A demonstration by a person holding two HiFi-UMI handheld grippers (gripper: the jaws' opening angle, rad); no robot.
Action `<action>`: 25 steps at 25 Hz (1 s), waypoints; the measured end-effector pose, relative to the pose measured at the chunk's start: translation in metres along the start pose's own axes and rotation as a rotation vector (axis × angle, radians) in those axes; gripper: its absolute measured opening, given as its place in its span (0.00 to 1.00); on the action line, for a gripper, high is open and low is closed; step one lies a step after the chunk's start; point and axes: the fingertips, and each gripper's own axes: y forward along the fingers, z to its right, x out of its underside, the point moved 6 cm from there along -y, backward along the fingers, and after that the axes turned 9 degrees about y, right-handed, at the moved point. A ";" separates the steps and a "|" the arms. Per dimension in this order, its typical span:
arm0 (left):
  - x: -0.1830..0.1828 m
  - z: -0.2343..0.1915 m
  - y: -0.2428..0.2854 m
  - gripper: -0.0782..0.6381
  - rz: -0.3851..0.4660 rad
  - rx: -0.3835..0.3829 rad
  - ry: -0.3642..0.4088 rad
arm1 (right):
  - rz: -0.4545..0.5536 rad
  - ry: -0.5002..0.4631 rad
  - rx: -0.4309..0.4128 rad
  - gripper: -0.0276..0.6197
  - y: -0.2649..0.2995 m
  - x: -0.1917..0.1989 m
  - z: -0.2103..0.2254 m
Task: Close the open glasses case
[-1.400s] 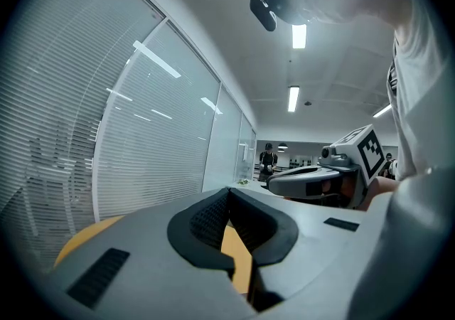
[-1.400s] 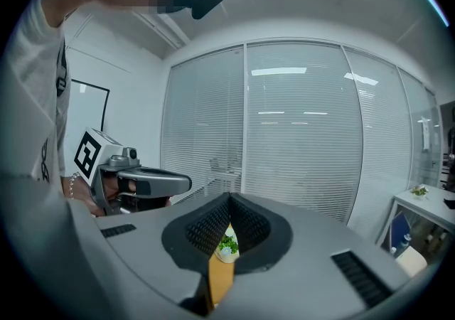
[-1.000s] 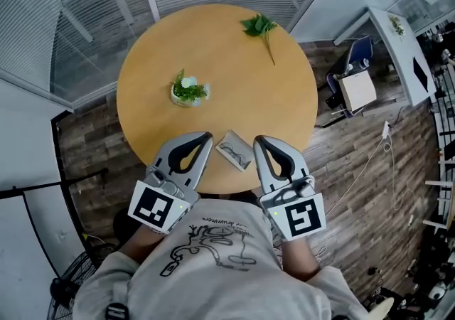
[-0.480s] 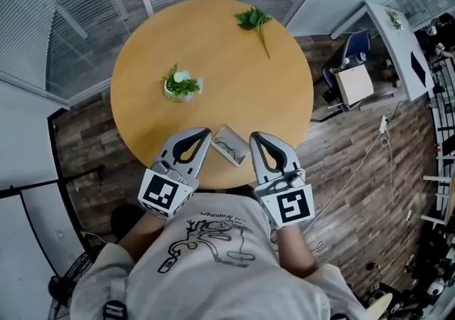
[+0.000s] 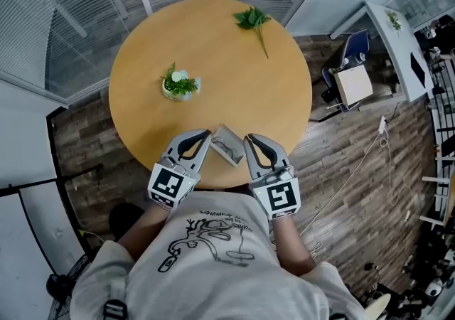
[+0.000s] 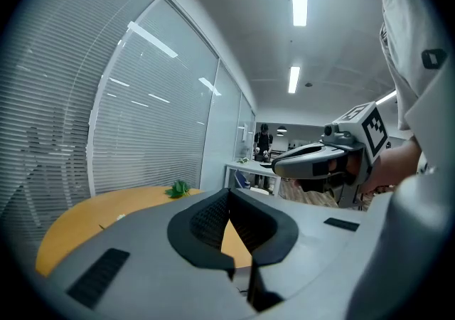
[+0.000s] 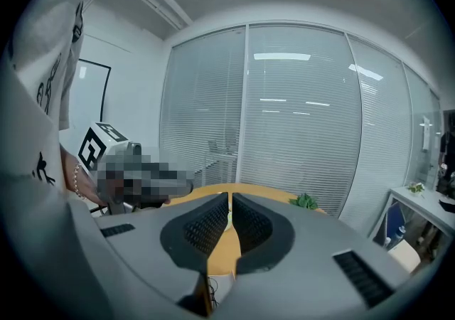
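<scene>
So the main thing that's changed in the last second: both hands have pulled in tighter around the glasses case [image 5: 227, 146], which sits right at the near edge of the round wooden worktop [image 5: 234, 77], just in front of the person. The left tongs [image 5: 202, 135] are now just beside the case's left end and the right tongs [image 5: 249, 141] just beside its right end, flanking it way more snugly than a moment ago. The case itself doesn't look like it's budged. From overhead I can't really make out how the lid stands, it's too small, but nothing suggests it's been closed yet. Both sets of tongs are pressed together with nothing between them: the left gripper view shows its tips [image 6: 226, 194] meeting over bare worktop, and the right gripper view shows the same [image 7: 230, 198], maybe a hair's slit. My read is this is the approach step, and with the tongs closed up like that the plan may be to nudge or press the lid over rather than pinch it. The little potted plant [image 5: 179, 86] and the leafy sprig [image 5: 253, 20] are well out of the way.
</scene>
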 end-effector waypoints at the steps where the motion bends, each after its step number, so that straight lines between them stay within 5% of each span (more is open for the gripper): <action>1: 0.005 0.000 0.001 0.14 -0.007 0.000 0.000 | -0.033 0.020 0.007 0.08 0.000 0.005 0.000; 25: 0.110 0.016 0.031 0.14 -0.224 0.080 0.014 | -0.249 0.034 0.010 0.10 0.011 0.099 0.020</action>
